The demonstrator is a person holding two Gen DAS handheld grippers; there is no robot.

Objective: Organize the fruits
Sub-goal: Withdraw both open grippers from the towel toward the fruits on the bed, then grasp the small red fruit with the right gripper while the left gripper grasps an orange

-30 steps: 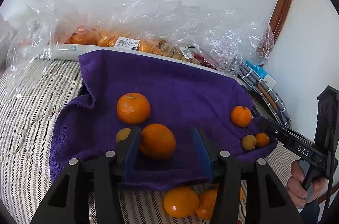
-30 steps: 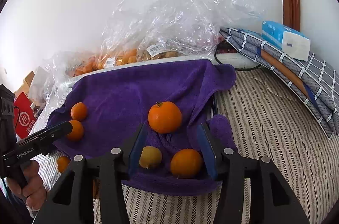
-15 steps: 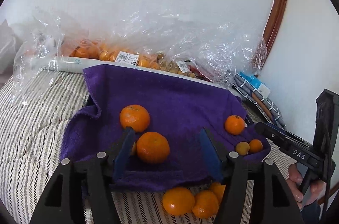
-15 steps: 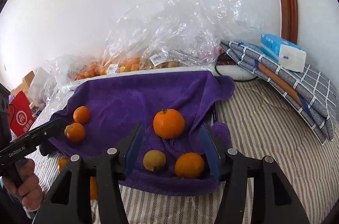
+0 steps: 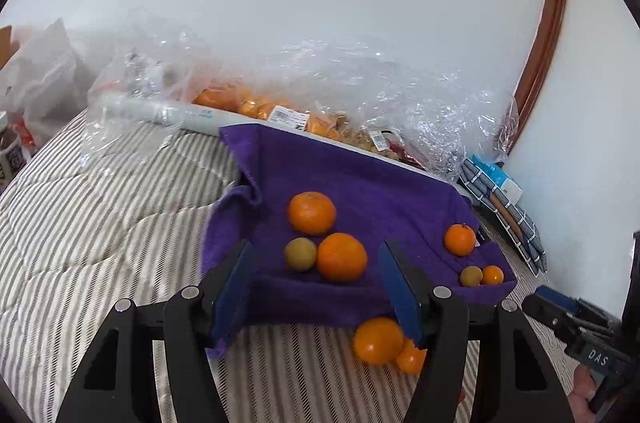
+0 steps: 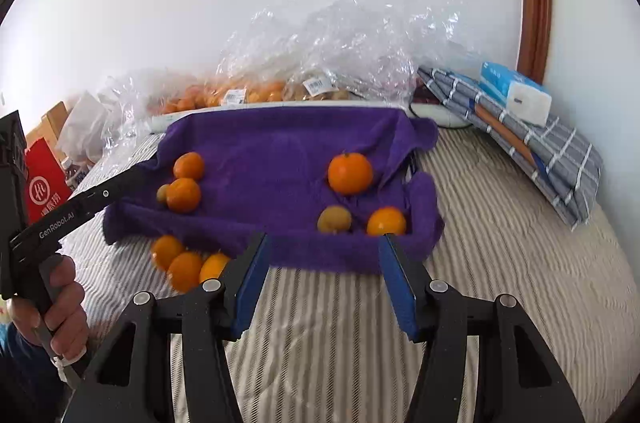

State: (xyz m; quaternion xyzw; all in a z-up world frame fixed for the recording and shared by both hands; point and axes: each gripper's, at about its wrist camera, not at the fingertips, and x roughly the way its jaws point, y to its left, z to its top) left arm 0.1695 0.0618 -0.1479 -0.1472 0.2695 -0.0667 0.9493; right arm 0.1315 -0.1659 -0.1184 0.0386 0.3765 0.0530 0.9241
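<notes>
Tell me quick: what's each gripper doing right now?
Left gripper: open, holding nothing; its jaws have just been opening.
Right gripper: open, holding nothing.

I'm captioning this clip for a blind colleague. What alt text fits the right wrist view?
Six fruits lie on a purple towel spread over a striped bed cover, and three oranges lie just off its near edge. The open, empty right gripper is in the foreground, with the left gripper at the left.
</notes>
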